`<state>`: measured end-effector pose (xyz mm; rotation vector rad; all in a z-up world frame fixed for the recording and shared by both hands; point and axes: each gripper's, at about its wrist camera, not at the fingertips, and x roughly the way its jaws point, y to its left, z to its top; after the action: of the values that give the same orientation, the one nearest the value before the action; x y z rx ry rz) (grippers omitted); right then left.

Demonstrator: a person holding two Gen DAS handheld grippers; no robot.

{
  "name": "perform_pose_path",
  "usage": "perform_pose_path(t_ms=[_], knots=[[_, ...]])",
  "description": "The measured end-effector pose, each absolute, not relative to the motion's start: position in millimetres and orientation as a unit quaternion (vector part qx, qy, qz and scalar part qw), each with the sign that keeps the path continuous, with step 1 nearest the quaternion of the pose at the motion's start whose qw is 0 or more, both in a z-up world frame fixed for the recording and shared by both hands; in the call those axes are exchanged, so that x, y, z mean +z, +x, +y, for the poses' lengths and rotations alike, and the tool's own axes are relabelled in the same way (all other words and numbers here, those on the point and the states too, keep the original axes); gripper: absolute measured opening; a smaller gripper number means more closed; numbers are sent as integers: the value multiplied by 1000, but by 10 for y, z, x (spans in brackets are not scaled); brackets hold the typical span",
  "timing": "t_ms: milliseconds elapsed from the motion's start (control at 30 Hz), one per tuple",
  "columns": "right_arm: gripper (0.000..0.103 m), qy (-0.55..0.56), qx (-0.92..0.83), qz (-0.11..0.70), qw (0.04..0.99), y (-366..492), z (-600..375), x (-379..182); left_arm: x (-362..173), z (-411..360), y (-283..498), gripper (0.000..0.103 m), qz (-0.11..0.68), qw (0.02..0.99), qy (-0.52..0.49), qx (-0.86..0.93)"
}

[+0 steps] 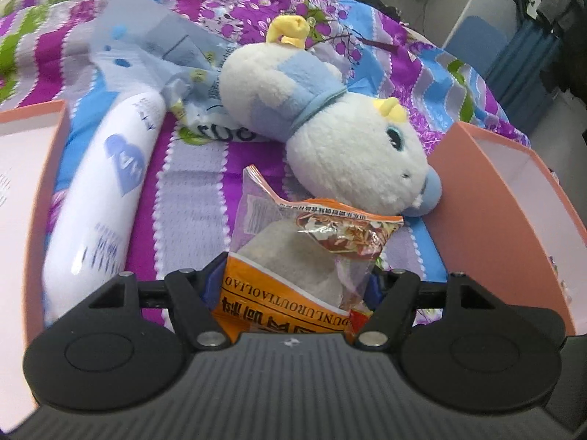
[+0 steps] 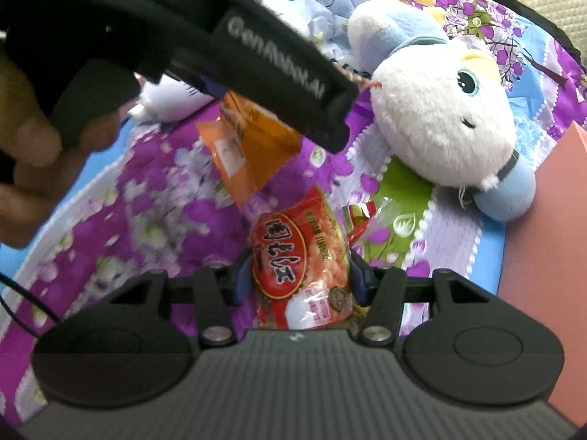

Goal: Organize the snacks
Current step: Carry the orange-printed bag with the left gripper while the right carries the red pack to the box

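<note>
Our left gripper (image 1: 293,286) clamps an orange snack packet (image 1: 293,267) reading "UNLUROUTIAOLIAO"; our right gripper (image 2: 297,278) pinches a red snack packet (image 2: 301,267) above the bed. Both films look slippery and could slide out, or snag the plush toy (image 1: 330,124) before reaching the pink box (image 1: 495,212).

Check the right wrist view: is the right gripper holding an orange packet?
No, the right gripper has its fingers closed on a red snack packet; the orange packet hangs from the left gripper.
</note>
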<state>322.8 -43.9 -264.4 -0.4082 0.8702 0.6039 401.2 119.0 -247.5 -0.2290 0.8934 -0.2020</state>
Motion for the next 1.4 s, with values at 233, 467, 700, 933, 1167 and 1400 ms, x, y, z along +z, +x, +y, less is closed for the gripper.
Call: perform_pose_path(t_ms=[233,467,700,933,1167,1400], knots=[[55,-171,271,396,860,2926,-624,-2544,-2334,1220,3437,74,417,899,-122,-56],[55,-123,235,355,896,2556,-905,-2458,-2297,1209,2831,74,406,903,-140,-24],[55,-80,206,343,913,2010,-1161,-2085,-2035,1055,2119,74,412,900,-146,-14],[55,-36,189,343,920,1608,-1345,-1870,-1743,823,1580,75,412,898,-152,-12],[55,-27,181,339,923,1226,-1471,-1648,-1505,569,1165,75,408,900,-152,-20],[55,-15,160,321,933,911,-1658,-1392,-1315,428,889,75,403,899,-165,-40]])
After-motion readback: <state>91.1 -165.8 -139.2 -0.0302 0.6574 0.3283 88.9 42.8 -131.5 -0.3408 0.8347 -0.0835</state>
